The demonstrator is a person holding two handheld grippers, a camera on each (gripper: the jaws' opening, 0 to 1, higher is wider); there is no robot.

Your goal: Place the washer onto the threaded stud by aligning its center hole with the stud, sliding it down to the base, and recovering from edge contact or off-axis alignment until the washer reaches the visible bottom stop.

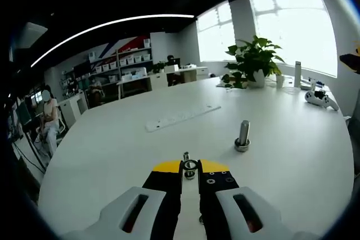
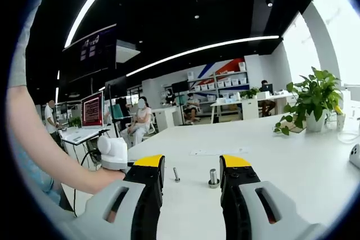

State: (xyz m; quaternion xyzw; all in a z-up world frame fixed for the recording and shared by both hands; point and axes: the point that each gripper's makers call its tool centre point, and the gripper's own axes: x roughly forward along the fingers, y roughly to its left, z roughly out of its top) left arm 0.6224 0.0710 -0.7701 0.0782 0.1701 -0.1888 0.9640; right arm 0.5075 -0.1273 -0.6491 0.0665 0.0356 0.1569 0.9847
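Observation:
My left gripper (image 1: 190,168) is shut on a small metal washer (image 1: 190,166), which sits pinched between its yellow-tipped jaws just above the white table (image 1: 112,150). The threaded stud (image 1: 243,133) stands upright on a round base, ahead and to the right of the washer and apart from it. In the right gripper view the same stud (image 2: 214,176) stands on the table between and beyond the jaws of my right gripper (image 2: 193,167). That gripper is open and holds nothing.
A small loose bolt (image 1: 186,154) (image 2: 176,174) stands near the stud. Farther back lie a white strip (image 1: 183,117), a potted plant (image 1: 256,60) and a game controller (image 1: 322,99). A person's arm (image 2: 45,155) enters from the left. Other people sit at distant desks.

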